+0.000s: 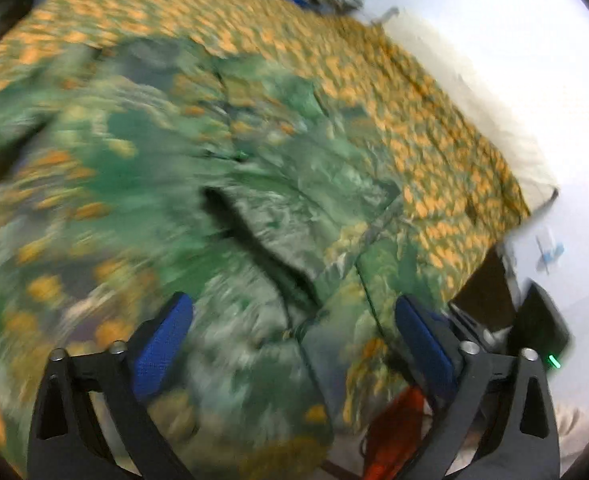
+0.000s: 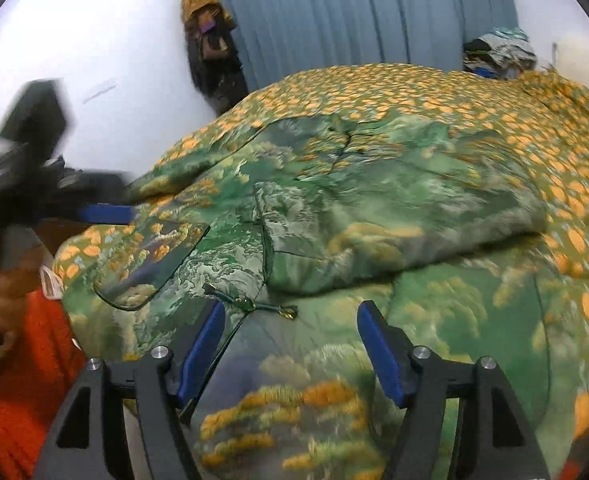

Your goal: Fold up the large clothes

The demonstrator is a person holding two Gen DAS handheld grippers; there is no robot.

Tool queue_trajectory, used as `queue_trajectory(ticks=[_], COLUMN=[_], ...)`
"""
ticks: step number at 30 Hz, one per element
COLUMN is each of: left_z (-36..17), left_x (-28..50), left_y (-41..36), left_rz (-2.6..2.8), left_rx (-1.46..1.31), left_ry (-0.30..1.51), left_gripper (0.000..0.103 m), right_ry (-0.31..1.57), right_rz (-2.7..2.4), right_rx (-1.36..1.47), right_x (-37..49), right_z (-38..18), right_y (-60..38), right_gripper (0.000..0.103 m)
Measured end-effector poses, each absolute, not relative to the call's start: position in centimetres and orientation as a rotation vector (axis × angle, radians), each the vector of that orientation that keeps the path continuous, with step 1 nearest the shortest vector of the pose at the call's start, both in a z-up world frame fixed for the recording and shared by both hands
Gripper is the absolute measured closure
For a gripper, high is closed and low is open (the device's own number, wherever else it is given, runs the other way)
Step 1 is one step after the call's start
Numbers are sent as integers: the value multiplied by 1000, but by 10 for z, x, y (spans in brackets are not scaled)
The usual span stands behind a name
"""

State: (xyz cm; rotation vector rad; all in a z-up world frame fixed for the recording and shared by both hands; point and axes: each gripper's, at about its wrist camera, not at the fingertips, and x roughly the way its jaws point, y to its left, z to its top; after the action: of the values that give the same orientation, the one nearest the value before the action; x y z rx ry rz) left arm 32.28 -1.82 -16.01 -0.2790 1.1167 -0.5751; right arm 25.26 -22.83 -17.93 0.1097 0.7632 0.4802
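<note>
A large green garment with a landscape print and orange flowers lies spread and partly folded on a bed with an orange-patterned bedspread. My left gripper hangs open above the garment's near part, nothing pressed between its blue pads. In the right wrist view the garment fills the middle, with one fold lying across it and a knotted green cord near the front. My right gripper stands open just over the cloth. The left gripper's blue pad shows at the left edge.
A pile of clothes sits at the bed's far end by a blue curtain. A jacket hangs in the corner. A person's orange sleeve is at the near left. White wall borders the bedspread.
</note>
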Motion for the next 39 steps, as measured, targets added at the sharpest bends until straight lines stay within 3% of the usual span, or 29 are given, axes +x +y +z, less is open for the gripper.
queue_trajectory(ticks=[1,6,7,9,10,16,21,24,29,30,31,33,39], left_z=[-169,-219,-223,-223,-220,-184,-133,-129,-173,-184,-189,-199,-222], left_x=[332,368,369,369,368,362,395,428,471,477,480,486,490], left_y=[-27,-60,-63,-65,-65,-70,-45,-19,7,9,9,8,7], left_rz=[-568,-485,-478,-453,-449,-464,-446,-371,-264,-251,-244,-232,-211], left_rx=[-267,-261,-276,-296,-305,-232,-175,-193,-178,-182,-180,-174,-193], left_ry=[1145,1306,1315,1328,1329,1286,1147,1094,1106,1117,1119,1098,1097], left_gripper=[26,48,65,87,92,96,96,96,95,95,94,94,91], right_ry=[758,725,717,708,704,687,655,640,651,666,695,744,948], right_rz=[476,471,471,469,465,451,406,365,270,264,262,253,242], right_rx=[131,130,126,123,124,158,160,132,72,68,62,49,13], right_x=[250,242,240,238,238,240,254,278,353,368,392,431,519], right_z=[-178,-171,-170,-170,-171,-168,-156,-146,-129,-129,-131,-136,-205], right_y=[-231,-235,-236,-236,-237,-246,-262,-278,-312,-315,-319,-322,-320], right_gripper=[33,33,33,33,33,33,33,33,33,34,47,58,61])
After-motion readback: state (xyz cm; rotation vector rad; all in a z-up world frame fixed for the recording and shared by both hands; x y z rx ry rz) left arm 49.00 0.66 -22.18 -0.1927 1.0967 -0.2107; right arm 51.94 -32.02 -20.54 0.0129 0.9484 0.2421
